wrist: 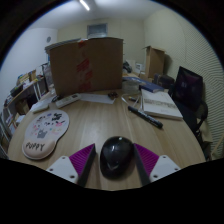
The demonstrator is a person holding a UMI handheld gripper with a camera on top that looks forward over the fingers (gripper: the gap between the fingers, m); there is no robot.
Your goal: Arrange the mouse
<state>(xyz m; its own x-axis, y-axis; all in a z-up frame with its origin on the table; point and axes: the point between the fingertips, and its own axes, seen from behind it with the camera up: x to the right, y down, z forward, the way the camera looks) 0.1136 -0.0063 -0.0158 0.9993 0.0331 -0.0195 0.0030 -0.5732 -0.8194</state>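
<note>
A black computer mouse (116,156) sits between my two fingers, with the purple pads (84,160) pressing against its left and right sides. My gripper (116,150) is shut on the mouse, over the near edge of the wooden table (110,120). A round pale mouse mat (46,131), printed with a puppy picture and lettering, lies on the table ahead and to the left of the fingers, apart from the mouse.
A large cardboard box (86,64) stands at the table's far side. A white keyboard (68,99) lies in front of it. A black pen-like stick (144,117) and an open book (160,103) lie to the right. A black chair (189,88) stands at the far right.
</note>
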